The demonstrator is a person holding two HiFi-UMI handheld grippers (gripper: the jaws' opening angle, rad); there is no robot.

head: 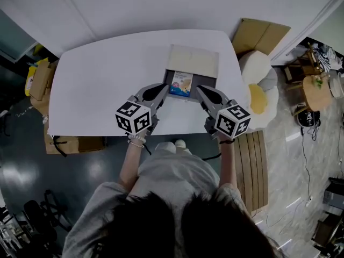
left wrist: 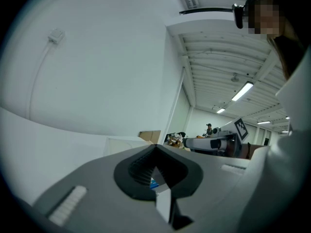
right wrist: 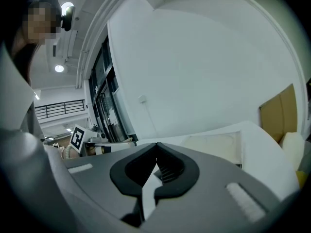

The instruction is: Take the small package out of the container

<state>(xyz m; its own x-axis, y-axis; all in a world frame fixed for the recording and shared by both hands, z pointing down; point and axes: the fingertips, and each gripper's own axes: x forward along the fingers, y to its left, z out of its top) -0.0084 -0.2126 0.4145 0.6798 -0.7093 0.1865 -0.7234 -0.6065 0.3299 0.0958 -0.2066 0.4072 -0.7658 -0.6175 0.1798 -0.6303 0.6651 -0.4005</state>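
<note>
Small package (head: 180, 84) in container (head: 207, 80); print unreadable

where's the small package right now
In the head view the small package lies inside the dark container, on the near side of its open lid, between the tips of the left gripper and the right gripper.

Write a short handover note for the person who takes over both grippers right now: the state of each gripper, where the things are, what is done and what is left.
Left gripper: jaws shut, empty, tip beside the small package's left side.
Right gripper: jaws shut, empty, tip beside the package's right side.
Container: open on the white table, its beige lid lying just behind it.
Small package: lies flat inside the container, in its left part.
Done: both grippers are at the container.
Left: open a gripper, grip the package, lift it out.
</note>
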